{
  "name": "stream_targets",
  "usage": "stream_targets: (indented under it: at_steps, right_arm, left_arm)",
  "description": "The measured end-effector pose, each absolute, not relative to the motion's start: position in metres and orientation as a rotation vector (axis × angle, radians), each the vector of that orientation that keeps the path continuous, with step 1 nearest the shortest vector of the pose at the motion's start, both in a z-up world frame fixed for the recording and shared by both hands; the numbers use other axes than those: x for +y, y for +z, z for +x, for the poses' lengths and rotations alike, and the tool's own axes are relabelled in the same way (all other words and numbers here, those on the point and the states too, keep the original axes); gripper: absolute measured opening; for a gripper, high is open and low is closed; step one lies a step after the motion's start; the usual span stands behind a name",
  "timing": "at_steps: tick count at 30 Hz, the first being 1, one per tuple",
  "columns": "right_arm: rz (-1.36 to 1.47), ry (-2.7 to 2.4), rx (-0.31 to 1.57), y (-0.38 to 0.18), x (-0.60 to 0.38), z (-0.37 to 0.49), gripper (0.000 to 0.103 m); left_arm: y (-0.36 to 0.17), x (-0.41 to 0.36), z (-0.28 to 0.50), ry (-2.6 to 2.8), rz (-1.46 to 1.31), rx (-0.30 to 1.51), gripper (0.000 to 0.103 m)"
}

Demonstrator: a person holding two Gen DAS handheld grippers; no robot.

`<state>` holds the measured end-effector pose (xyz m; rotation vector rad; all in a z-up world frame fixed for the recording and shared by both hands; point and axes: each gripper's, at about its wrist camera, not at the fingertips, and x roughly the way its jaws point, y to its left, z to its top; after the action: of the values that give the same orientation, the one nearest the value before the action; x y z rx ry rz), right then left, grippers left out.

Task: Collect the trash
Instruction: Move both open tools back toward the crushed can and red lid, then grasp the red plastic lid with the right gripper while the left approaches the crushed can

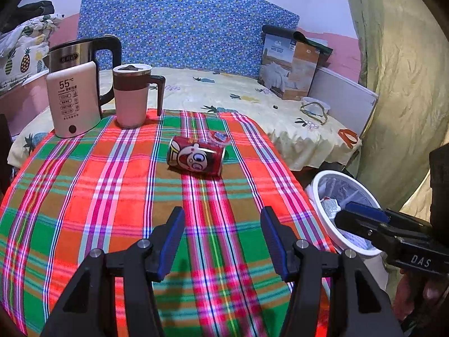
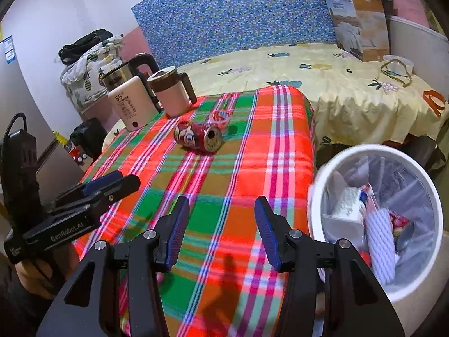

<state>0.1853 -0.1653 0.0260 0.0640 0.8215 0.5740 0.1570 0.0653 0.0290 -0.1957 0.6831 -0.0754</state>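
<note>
A crushed red can (image 1: 195, 158) with a cartoon face lies on its side mid-table on the plaid cloth (image 1: 118, 196); it also shows in the right wrist view (image 2: 197, 138). A small clear wrapper (image 1: 219, 137) lies just behind it, also in the right wrist view (image 2: 221, 116). My left gripper (image 1: 222, 219) is open and empty, over the table short of the can. My right gripper (image 2: 221, 207) is open and empty at the table's right side, next to the white bin (image 2: 317, 196), which holds trash. The right gripper shows in the left wrist view (image 1: 364, 216).
A white kettle (image 1: 73, 98) and a pink mug (image 1: 132, 95) stand at the table's far left. A bed with a yellow sheet (image 1: 252, 104) lies behind, a box (image 1: 289, 67) on it. The bin (image 1: 322, 210) stands on the floor right of the table.
</note>
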Motion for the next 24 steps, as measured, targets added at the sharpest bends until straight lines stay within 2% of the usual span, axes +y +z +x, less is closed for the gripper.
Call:
stream_targets:
  at_steps: [6,11,24]
  right_arm:
    - [0.089,0.604,0.832,0.024,-0.152,0.214,0.049]
    - [0.084,0.603,0.86,0.018,-0.139,0.243,0.034]
    - [0.156,0.626,0.947,-0.001,-0.105,0.315,0.032]
  left_arm:
    - [0.027,0.072,0.181,-0.08,-0.185,0.695,0.058]
    - [0.023,0.077,0.2,-0.078,-0.179,0.71,0.058]
    - [0.017,0.102,0.227,-0.061,-0.22,0.71,0.058]
